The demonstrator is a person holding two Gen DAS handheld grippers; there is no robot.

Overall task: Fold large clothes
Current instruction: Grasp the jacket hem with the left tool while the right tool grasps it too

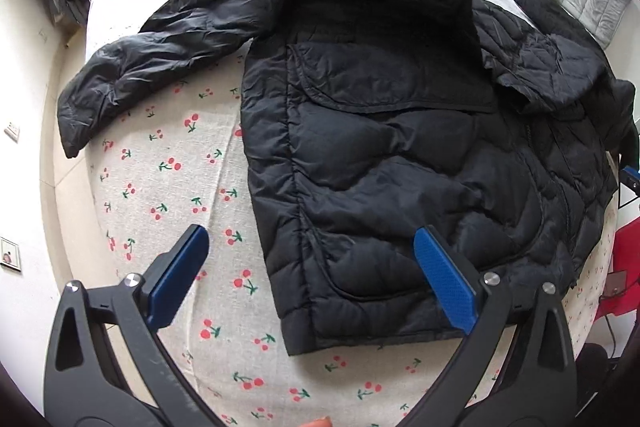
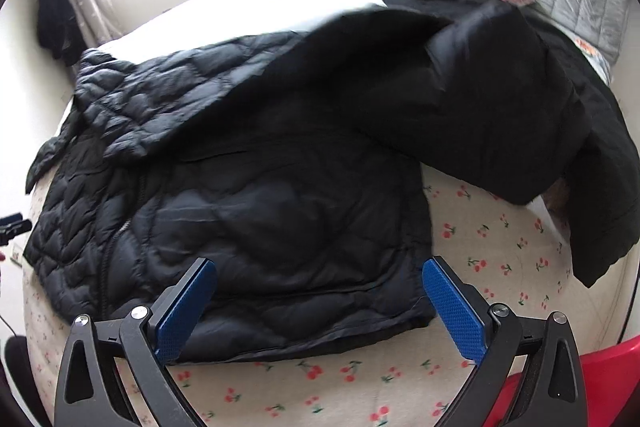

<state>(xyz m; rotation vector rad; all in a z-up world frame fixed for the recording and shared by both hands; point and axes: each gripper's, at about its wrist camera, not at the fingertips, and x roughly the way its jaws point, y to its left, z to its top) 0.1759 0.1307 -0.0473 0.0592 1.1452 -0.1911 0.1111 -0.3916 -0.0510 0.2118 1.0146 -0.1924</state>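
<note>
Left wrist: jacket [image 1: 400, 155] (black) flat

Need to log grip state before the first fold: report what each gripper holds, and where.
Nothing is held. The left gripper and right gripper are both open, above the hem of the black quilted puffer jacket.

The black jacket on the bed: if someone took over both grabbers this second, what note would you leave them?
Left gripper: open, empty, above the jacket's hem corner.
Right gripper: open, empty, over the hem at the other side.
Jacket lies on the cherry-print sheet. One sleeve is spread out to the side; the other sleeve is partly thrown over the body.
Done: laid out, no neat fold yet.
Left: fold in both sleeves, then fold the body.
</note>
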